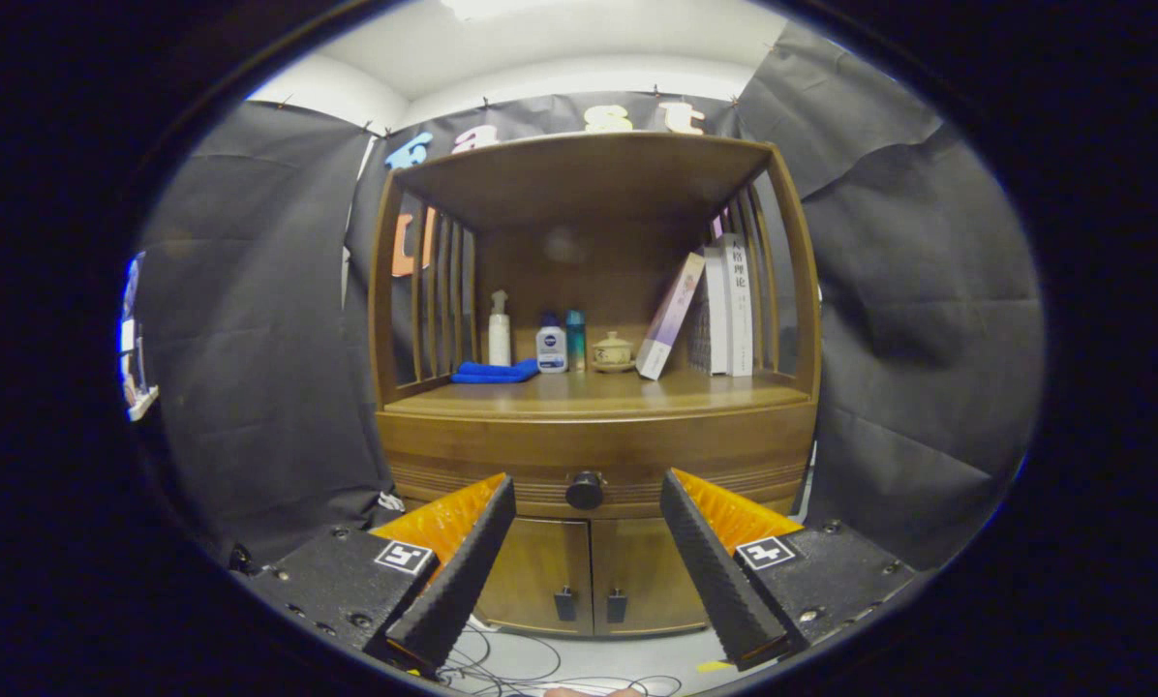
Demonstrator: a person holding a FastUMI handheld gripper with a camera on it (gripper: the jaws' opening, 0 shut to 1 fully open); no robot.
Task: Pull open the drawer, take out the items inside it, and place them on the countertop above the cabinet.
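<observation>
The gripper (587, 489) is standing with its fingers (468, 561) spread wide, holding nothing and touching nothing. It is facing the cabinet (598, 455) squarely from some way off, and the dark round knob (585, 490) of the drawer (540, 450) is showing in the gap between the fingertips, beyond them.

The drawer is sitting fully closed, flush under the countertop (598, 392). Judged from this, the task is standing at its very start: the knob is not yet being gripped, nothing is being pulled, and no item is out. Opening, removal and placing are all remaining.

On the countertop, a folded blue cloth (495, 372), a white pump bottle (499, 329), a small white and blue bottle (551, 349), a teal bottle (575, 340), a lidded cup (613, 351) and several books (724, 305) are occupying the back; the front strip is lying bare. Two lower doors (589, 576) are closed beneath the drawer.

What the drawer is holding is hidden. Cables (502, 663) are trailing on the floor between the fingers, and a sliver there, possibly a fingertip, is too cut off to identify.
</observation>
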